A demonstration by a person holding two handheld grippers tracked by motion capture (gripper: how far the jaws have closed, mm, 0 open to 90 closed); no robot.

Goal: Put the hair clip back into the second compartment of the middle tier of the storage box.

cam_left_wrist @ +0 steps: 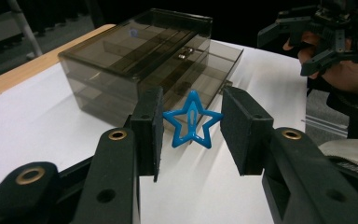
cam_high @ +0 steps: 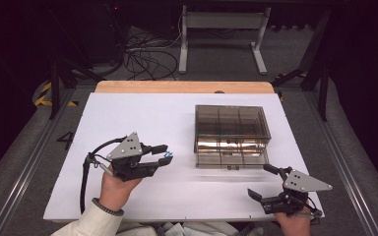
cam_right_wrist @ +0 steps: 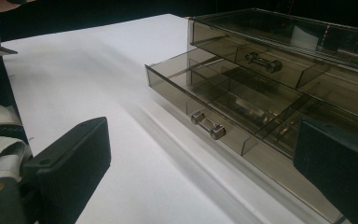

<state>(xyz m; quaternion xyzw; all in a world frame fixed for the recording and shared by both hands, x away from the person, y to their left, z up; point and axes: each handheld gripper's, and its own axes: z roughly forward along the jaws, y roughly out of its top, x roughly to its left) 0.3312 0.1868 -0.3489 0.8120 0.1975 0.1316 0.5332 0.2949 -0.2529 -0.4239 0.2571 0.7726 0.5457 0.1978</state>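
Dim room; grey floor [cam_high: 295,105] beyond white worktop [cam_high: 128,118]; tangled black cables [cam_high: 145,61] beside pale table frame [cam_high: 221,22]; yellow-black hazard tape [cam_high: 43,94] at left.

Bright white table [cam_high: 128,118], dark surroundings, soft shadows, mild blur

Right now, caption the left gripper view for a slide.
Left gripper holds a blue star clip before a smoky drawer box, lower drawer pulled out.

This looks like a lab or test room; the walls are dark; loose cables [cam_high: 145,59] lie on the grey floor; a white-covered desk [cam_high: 128,118] sits between metal rails [cam_high: 24,167].
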